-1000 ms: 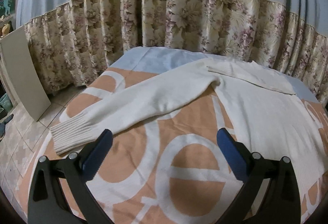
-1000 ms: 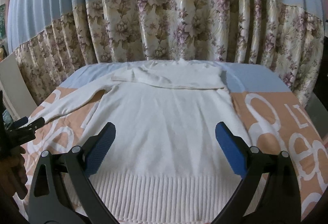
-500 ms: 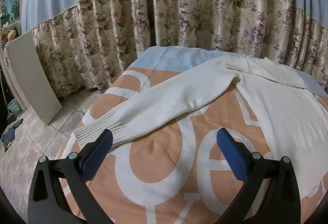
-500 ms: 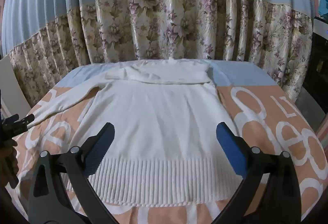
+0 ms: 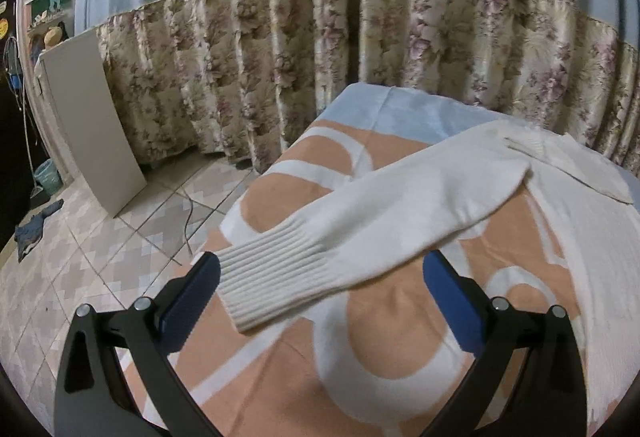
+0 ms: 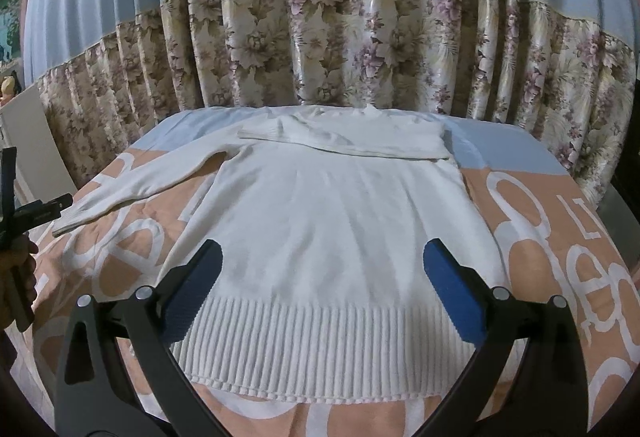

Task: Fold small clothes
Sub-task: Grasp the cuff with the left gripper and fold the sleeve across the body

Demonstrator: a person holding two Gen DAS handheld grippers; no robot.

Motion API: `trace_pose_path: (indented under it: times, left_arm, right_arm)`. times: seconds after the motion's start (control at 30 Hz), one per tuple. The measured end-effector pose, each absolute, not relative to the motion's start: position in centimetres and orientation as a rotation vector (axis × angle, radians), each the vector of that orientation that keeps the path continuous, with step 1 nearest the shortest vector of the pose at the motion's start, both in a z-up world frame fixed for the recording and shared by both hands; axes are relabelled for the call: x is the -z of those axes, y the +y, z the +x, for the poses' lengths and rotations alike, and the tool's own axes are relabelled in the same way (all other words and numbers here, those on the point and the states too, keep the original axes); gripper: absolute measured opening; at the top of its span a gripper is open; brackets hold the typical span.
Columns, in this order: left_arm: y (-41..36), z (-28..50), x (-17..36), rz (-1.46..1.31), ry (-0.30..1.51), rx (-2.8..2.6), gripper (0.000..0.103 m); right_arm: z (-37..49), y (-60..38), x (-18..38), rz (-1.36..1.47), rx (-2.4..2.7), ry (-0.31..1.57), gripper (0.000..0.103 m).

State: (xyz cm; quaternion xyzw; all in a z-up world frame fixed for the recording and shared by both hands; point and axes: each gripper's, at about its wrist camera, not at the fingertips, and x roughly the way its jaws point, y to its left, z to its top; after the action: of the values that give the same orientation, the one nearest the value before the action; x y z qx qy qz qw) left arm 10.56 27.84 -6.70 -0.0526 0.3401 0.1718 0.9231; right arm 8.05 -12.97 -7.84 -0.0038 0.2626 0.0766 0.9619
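— Starting at the left edge of the bed [image 6: 592,277]: what does the left gripper [image 5: 320,277] have in front of it?

— The ribbed cuff [image 5: 276,277] of the sweater [image 6: 328,221]. The jaws stand wide apart, holding nothing, and the cuff lies between their blue pads [image 5: 188,293], close to the left one; whether it touches is hard to tell. The cuff sits near the left edge of the bed, with tiled floor [image 5: 80,257] beyond it.

— And the sleeve [image 5: 420,205] itself?

— It runs flat from that cuff up toward the far end of the bed, where it joins the body. It looks like a soft, thick knit, so it will likely sag and stretch if lifted by one point. The ribbing is the firmest part, which makes the cuff the sensible place to pinch.

— The middle of the bed?

— The sweater's body lies spread flat on the orange-and-white blanket [image 6: 540,237], neck toward the curtain [image 6: 360,37], the other sleeve already folded across the chest. The broad ribbed hem [image 6: 320,341] lies along the near edge.

— And the right gripper [image 6: 320,277]?

— It hovers over the hem, jaws fully open and empty, one pad over each side of the body. The knit seems light but clingy on the blanket, so dragging could bunch it; lifting clear should keep the fold neat.

— Anything further right?

— Only bare blanket out to the right edge.
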Motion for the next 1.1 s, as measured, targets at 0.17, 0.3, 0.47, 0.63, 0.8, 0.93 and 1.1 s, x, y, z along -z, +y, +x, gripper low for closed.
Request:
trace_pose_path:
  times: [0.17, 0.3, 0.47, 0.63, 0.8, 0.93, 1.1]
  left_arm:
    - [29.4, 12.0, 8.1, -0.152, 0.747, -0.352, 0.101]
    - [30.7, 13.5, 10.2, -0.194, 0.852, -0.369, 0.084]
    - [30.4, 13.9, 10.5, -0.165, 0.867, -0.373, 0.055]
    - [29.3, 14.1, 9.8, -0.155, 0.854, -0.344, 0.013]
    - [28.5, 14.9, 9.4, -0.111, 0.863, -0.381, 0.010]
    - [27.6, 15.2, 8.1, -0.091, 0.833, -0.386, 0.008]
    - [26.1, 16.4, 5.2, -0.102, 0.782, -0.361, 0.008]
  right_arm:
    - [8.2, -12.8, 7.9, -0.008, -0.151, 0.542, 0.100]
    - [8.7, -12.5, 8.1, -0.007, -0.153, 0.551, 0.100]
    - [9.3, -12.4, 8.8, -0.005, -0.165, 0.567, 0.100]
    - [10.2, -12.3, 9.2, 0.010, -0.179, 0.578, 0.100]
    - [11.4, -12.6, 9.1, 0.012, -0.179, 0.587, 0.100]
    - [12.6, -13.1, 8.7, 0.011, -0.174, 0.584, 0.100]
    - [14.3, -13.4, 8.0, 0.008, -0.178, 0.568, 0.100]
